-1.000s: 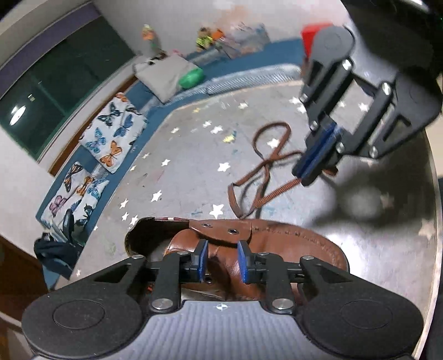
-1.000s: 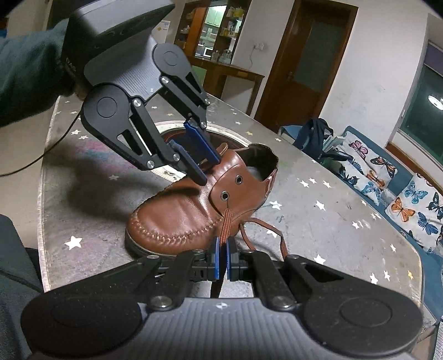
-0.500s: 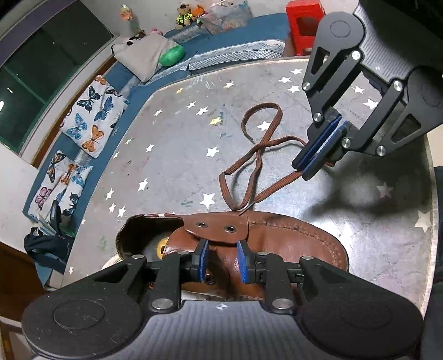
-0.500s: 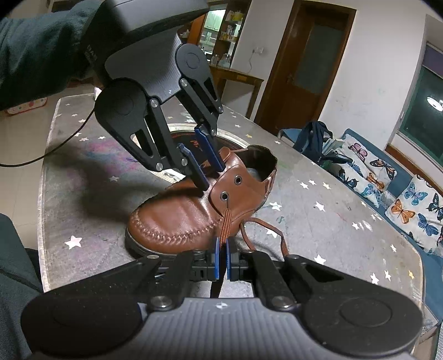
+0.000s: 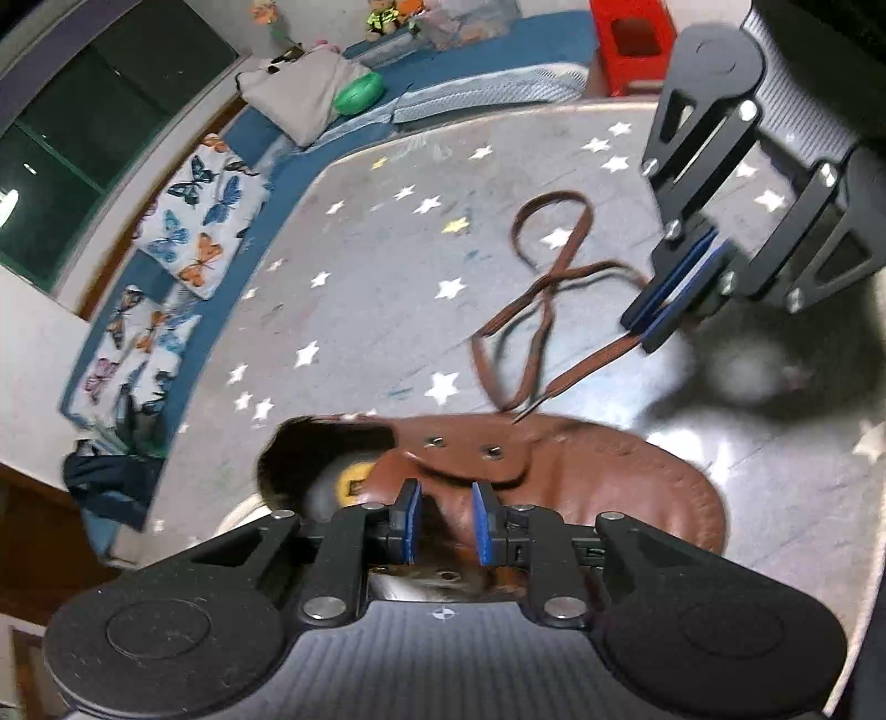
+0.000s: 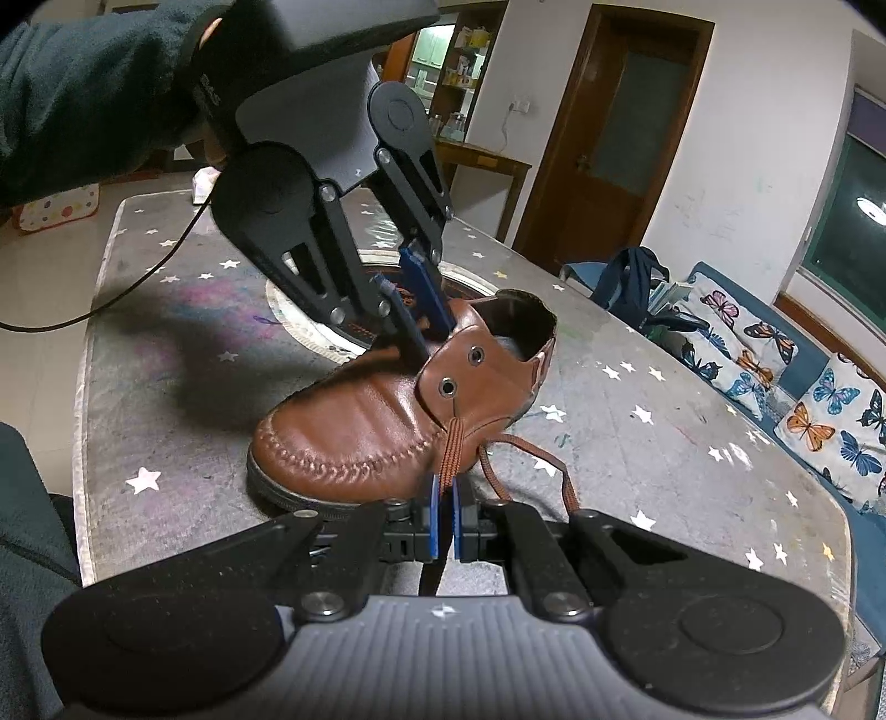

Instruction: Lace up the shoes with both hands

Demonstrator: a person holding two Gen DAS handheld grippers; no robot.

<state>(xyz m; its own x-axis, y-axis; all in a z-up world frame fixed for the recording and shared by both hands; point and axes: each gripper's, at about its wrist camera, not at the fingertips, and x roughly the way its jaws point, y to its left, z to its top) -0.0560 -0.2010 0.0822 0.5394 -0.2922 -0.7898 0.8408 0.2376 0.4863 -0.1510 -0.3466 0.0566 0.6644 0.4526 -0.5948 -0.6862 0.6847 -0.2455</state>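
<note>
A brown leather shoe [image 6: 376,421] stands on the star-patterned table [image 6: 664,443], toe toward the left in the right wrist view. Its brown lace [image 6: 451,448] runs from the lower eyelet into my right gripper [image 6: 443,518], which is shut on it. The rest of the lace [image 5: 542,288] lies looped on the table beyond the shoe [image 5: 581,471]. My left gripper [image 5: 443,520] is open, its fingers [image 6: 412,327] down at the shoe's tongue, beside the near eyelet flap. The right gripper also shows in the left wrist view [image 5: 656,327], holding the lace taut.
A round white-rimmed plate [image 6: 310,327] lies behind the shoe. A black cable [image 6: 111,299] trails over the table's left end. Butterfly cushions [image 6: 775,354] line a blue bench past the far edge. A red stool [image 5: 631,44] stands beyond the table.
My left gripper has come down closer to the shoe's tongue. My right gripper has stayed shut on the lace, pulling it straighter away from the shoe.
</note>
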